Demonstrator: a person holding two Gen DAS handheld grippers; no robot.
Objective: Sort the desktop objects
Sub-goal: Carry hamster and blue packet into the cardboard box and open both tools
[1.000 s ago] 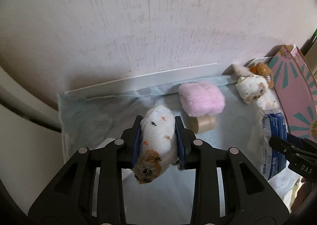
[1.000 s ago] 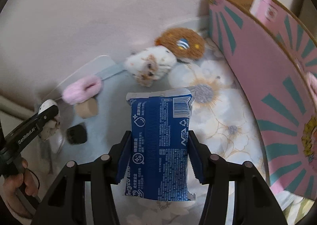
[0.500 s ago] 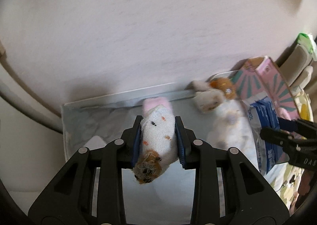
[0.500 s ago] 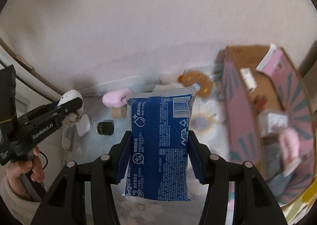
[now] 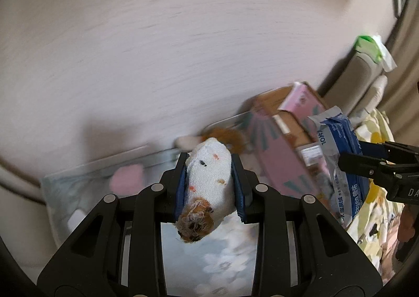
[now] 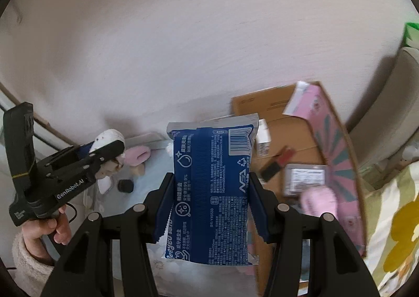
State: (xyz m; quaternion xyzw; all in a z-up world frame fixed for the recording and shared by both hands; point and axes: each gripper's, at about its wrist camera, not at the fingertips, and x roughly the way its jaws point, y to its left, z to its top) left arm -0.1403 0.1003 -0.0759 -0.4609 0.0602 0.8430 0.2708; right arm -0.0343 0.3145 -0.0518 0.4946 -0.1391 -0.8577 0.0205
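Both hand-held grippers carry loads toward the pink box (image 6: 337, 145).
The left hand-held gripper (image 5: 208, 187) is clamped on the plush hamster (image 5: 207, 189), the right hand-held gripper (image 6: 210, 205) on the blue wipes pack (image 6: 212, 187), both clear of the counter (image 5: 209, 265), probably for dropping in.

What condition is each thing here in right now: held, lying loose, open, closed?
Left gripper: shut on the plush toy.
Plush toy: held, off the desk.
Right gripper: shut on the wipes pack.
Wipes pack: held upright, sealed.
Cardboard box: open, items inside.
Pink puff: lying loose on the desk.
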